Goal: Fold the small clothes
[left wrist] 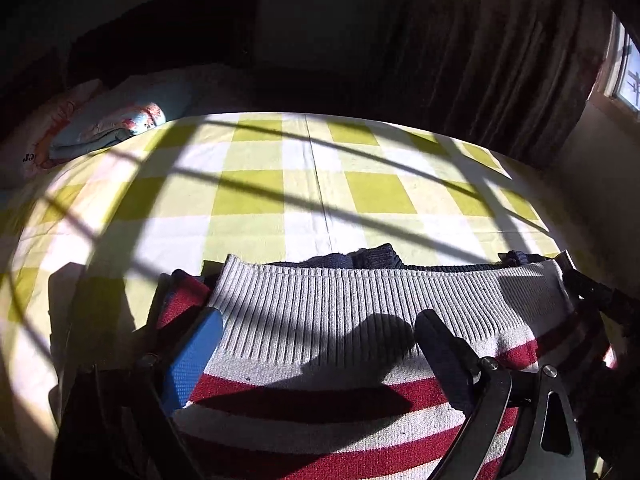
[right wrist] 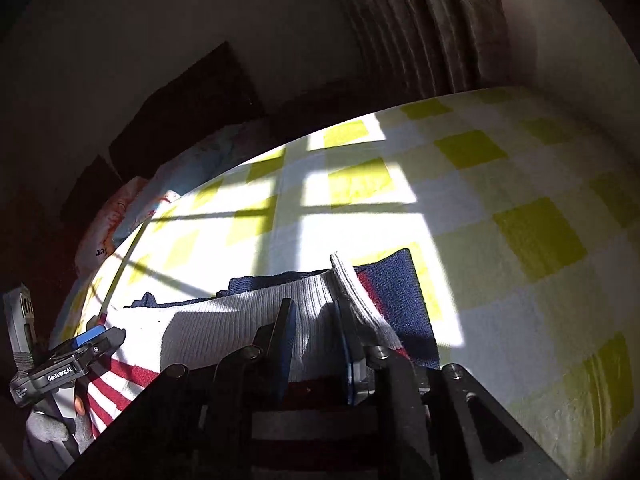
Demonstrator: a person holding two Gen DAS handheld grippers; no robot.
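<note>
A knitted sweater (left wrist: 360,304) with red and white stripes, a white ribbed hem and navy parts lies on the checked bed sheet (left wrist: 248,192). In the left wrist view my left gripper (left wrist: 320,336) stands open wide over the hem's left part; its blue pad (left wrist: 192,364) and black finger (left wrist: 444,356) rest on the knit without pinching it. In the right wrist view my right gripper (right wrist: 315,320) has its jaws narrow on the hem's right corner (right wrist: 344,280), which bunches up between them. The left gripper (right wrist: 76,356) shows at lower left, held by a gloved hand (right wrist: 52,428).
The yellow-green and white checked sheet (right wrist: 520,232) stretches away beyond the sweater, crossed by window shadows. A folded light-blue floral quilt (left wrist: 116,128) and a pillow (left wrist: 40,140) lie at the far left. Dark curtains (left wrist: 500,60) and a window (left wrist: 624,76) stand behind the bed.
</note>
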